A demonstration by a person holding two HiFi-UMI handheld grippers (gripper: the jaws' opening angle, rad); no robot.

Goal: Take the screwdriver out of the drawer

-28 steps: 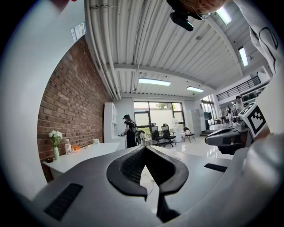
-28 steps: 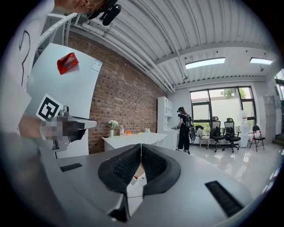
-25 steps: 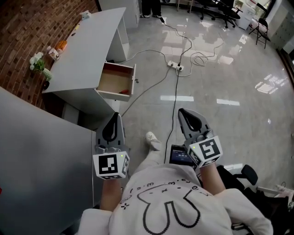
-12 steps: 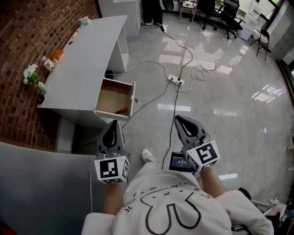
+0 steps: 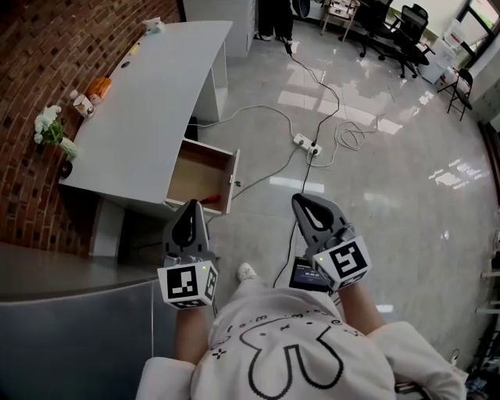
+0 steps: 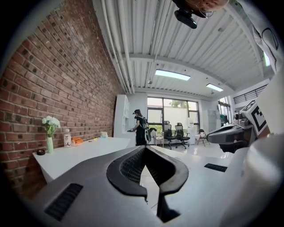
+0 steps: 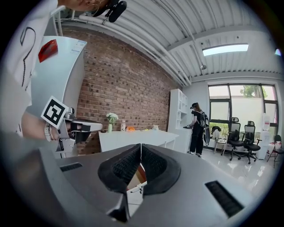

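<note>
A white desk (image 5: 148, 94) stands against the brick wall, and its wooden drawer (image 5: 195, 166) is pulled open toward the room. Inside, at the drawer's near front corner, lies a red-handled screwdriver (image 5: 209, 200). My left gripper (image 5: 191, 206) is held just short of the drawer's front, shut with nothing in it. Further right, over the floor, my right gripper (image 5: 301, 201) is also shut and holds nothing. The left gripper view has the left gripper (image 6: 144, 148) with jaws meeting at the tips. Part of the drawer (image 7: 138, 173) shows behind the closed right gripper (image 7: 140, 145) in the right gripper view.
A power strip (image 5: 306, 143) and long cables (image 5: 258, 152) lie on the glossy floor right of the drawer. Flowers in a vase (image 5: 48, 125) and small items (image 5: 98, 86) sit on the desk. A grey cabinet top (image 5: 70, 312) is at my lower left. Office chairs (image 5: 398, 27) and a person (image 5: 273, 16) are far back.
I have stepped closer to the desk: the open drawer now sits just ahead of the left gripper. Both grippers stay shut in the same pose.
</note>
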